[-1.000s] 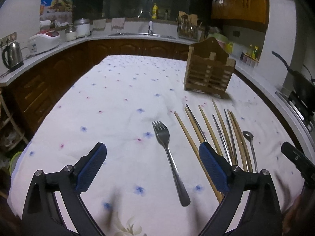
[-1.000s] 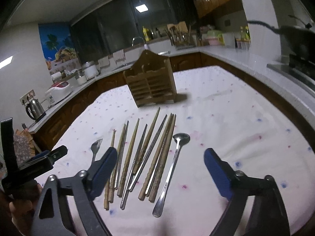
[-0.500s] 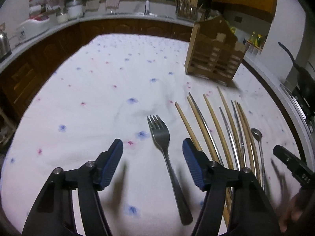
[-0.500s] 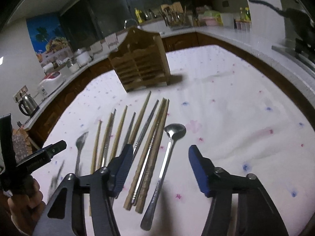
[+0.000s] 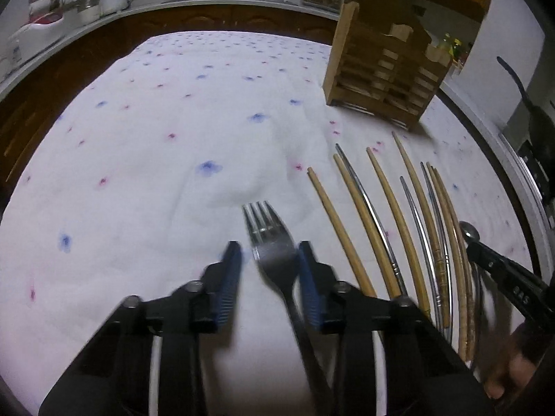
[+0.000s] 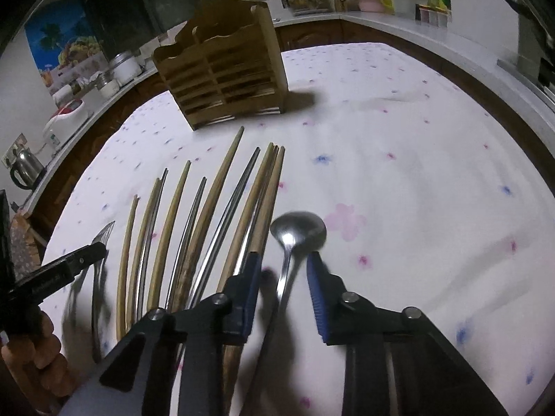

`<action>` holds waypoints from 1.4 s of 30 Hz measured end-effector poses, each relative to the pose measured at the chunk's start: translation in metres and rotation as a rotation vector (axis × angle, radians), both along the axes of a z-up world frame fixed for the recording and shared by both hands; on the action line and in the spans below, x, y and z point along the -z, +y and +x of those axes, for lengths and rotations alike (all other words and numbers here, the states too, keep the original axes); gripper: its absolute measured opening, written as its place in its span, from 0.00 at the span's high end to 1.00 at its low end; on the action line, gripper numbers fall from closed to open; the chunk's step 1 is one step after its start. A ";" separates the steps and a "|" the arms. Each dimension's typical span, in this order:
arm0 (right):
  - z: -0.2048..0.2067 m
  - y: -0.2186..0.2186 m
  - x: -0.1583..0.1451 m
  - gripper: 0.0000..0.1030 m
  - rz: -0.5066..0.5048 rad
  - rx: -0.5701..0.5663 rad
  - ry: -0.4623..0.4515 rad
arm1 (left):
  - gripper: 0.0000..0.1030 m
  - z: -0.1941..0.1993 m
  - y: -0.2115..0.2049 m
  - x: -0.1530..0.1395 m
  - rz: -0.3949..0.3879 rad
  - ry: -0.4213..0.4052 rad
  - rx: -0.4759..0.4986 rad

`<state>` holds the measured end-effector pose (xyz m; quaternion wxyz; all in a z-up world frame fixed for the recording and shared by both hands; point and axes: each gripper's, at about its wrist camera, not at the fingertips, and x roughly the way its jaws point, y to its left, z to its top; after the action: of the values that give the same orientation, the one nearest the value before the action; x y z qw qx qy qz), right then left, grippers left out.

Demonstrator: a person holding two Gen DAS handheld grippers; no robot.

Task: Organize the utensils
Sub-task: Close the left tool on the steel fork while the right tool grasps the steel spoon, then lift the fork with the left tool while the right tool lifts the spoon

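Note:
On the flowered tablecloth (image 5: 156, 159) a steel fork (image 5: 267, 239) lies with its handle running back between the fingers of my left gripper (image 5: 269, 253). The jaws are closing, and a gap still shows on the fork's left side. A steel spoon (image 6: 298, 230) lies with its handle between the fingers of my right gripper (image 6: 284, 260). These jaws are closing too, with gaps on both sides of the handle. Several wooden and metal chopsticks (image 5: 381, 208) (image 6: 208, 208) lie in a row between fork and spoon. A wooden utensil holder (image 5: 381, 69) (image 6: 225, 69) stands upright behind them.
A kitchen counter (image 5: 173, 3) curves round the table's far side, with a kettle (image 6: 24, 166) and jars on it. A dark pan handle (image 5: 517, 83) sticks out at the right. The cloth (image 6: 416, 173) to the right of the spoon is bare.
Both grippers have come down and forward toward the table. Their jaws have narrowed from wide open to a small gap, the left around the fork, the right around the spoon's handle.

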<state>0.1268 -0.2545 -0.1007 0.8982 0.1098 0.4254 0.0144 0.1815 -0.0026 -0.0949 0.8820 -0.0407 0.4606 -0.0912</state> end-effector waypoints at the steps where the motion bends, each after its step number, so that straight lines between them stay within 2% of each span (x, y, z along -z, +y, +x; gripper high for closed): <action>1: 0.003 0.001 0.001 0.94 -0.009 -0.006 0.002 | 0.77 0.000 0.001 -0.001 -0.017 0.002 0.006; 9: -0.007 -0.002 -0.012 0.97 0.049 -0.026 -0.041 | 0.79 -0.012 0.011 -0.019 -0.138 -0.034 0.023; 15: -0.023 -0.009 -0.033 0.97 0.085 -0.023 -0.091 | 0.79 -0.032 0.014 -0.055 -0.165 -0.123 0.032; 25: -0.038 -0.010 -0.088 0.98 0.103 -0.041 -0.223 | 0.79 -0.056 0.016 -0.115 -0.188 -0.277 0.052; 42: -0.020 -0.016 -0.125 0.98 0.109 -0.050 -0.305 | 0.79 -0.037 0.011 -0.139 -0.202 -0.326 0.065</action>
<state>0.1072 -0.2705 0.0247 0.9445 0.1442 0.2853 0.0761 0.1444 0.0089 0.0441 0.9329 -0.0987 0.3013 -0.1706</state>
